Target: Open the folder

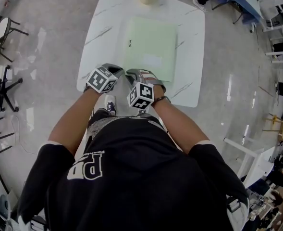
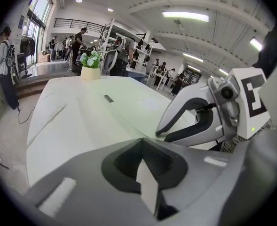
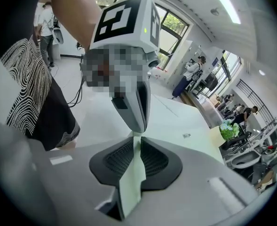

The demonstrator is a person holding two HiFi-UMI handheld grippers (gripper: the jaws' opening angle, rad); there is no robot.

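Bright, even illumination is provided by ceiling strips (image 2: 185, 16) and large windows (image 3: 169, 25). Glare streaks are reflected from the polished floor (image 1: 230, 88). Shadows are kept soft. Strong barrel distortion and dark corner vignetting are introduced in both gripper views.

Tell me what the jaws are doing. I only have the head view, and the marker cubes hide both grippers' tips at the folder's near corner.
Observer: In the right gripper view, the right gripper is shut on a pale green sheet of the folder.
Operator: And the left one?
Observer: The left gripper view shows the left gripper shut on a paler sheet, which runs back between its pads.
Operator: Anyone at the far side?
Observer: The left gripper view shows people standing in the room beyond the potted plant. None touches the table.
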